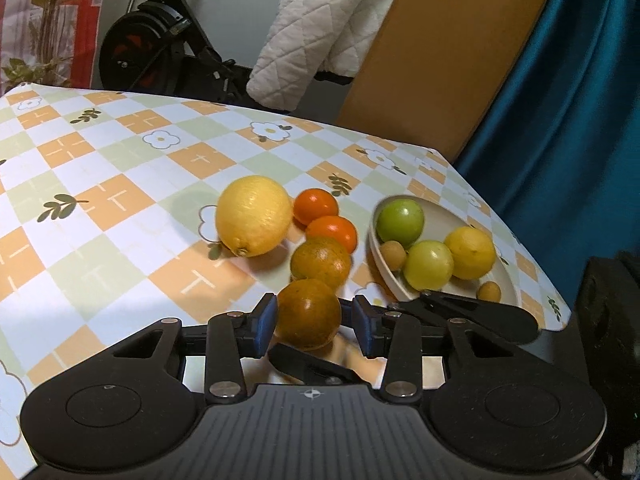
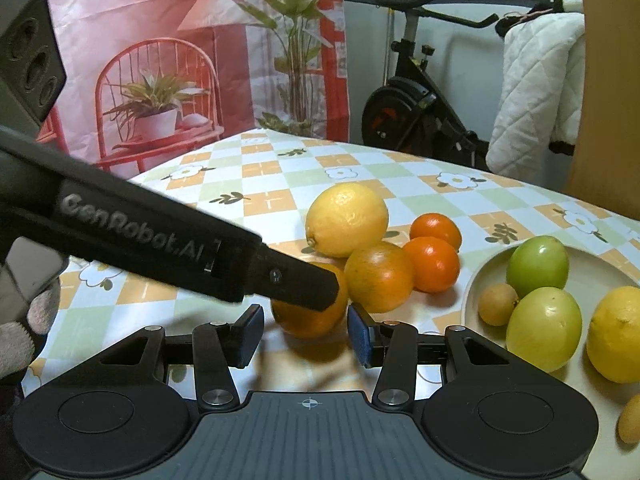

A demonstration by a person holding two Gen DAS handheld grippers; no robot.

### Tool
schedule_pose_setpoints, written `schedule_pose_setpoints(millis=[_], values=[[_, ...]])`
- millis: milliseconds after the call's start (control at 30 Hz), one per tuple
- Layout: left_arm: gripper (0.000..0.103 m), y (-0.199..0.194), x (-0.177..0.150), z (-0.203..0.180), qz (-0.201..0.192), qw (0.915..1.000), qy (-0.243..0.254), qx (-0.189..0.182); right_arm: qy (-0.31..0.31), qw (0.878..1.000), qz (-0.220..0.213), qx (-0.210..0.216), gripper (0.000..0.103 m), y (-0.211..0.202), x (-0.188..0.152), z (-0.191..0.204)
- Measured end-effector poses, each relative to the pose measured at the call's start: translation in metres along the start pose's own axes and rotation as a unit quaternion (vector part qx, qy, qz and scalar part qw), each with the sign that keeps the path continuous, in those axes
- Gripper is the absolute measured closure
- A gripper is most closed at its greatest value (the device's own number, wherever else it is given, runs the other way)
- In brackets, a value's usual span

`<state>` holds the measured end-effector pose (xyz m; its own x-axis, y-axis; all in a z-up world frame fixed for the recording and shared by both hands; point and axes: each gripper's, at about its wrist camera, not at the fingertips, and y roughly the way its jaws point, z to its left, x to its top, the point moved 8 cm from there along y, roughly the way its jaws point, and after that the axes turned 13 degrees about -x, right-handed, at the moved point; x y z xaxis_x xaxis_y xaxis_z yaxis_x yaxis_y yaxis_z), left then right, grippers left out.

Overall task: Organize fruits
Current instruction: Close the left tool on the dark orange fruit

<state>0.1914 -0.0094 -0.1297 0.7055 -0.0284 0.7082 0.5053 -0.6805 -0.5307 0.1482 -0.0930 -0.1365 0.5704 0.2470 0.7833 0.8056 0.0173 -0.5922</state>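
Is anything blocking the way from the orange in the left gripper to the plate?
Yes. The right gripper hangs close by, and one of its fingers lies across the near rim of the plate, right beside the dark orange. Nothing else sits between them.

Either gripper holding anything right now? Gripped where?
Left gripper pinches the nearest dull orange across its sides. Right gripper holds nothing: its jaws stand open around that same orange, no pad clearly pressing.
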Motion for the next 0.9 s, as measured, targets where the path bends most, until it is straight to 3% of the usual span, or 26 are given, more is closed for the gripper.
schedule_pose_setpoints(millis=[233, 533, 900], values=[[0.06, 0.005, -0.008, 0.004, 0.013, 0.9998, -0.008, 0.01, 0.005, 1.0, 0.011, -0.006, 0.064, 0.002, -0.002, -0.002], [0.06, 0.005, -0.008, 0.005, 0.002, 0.9998, -0.018, 0.008, 0.007, 1.0, 0.01, -0.003, 0.064, 0.001, -0.002, -0.002], [0.06, -0.005, -0.01, -0.012, -0.014, 0.9997, -0.013, 0.019, 0.005, 1.0, -0.022, -0.005, 0.064, -0.019, -0.005, -0.003]])
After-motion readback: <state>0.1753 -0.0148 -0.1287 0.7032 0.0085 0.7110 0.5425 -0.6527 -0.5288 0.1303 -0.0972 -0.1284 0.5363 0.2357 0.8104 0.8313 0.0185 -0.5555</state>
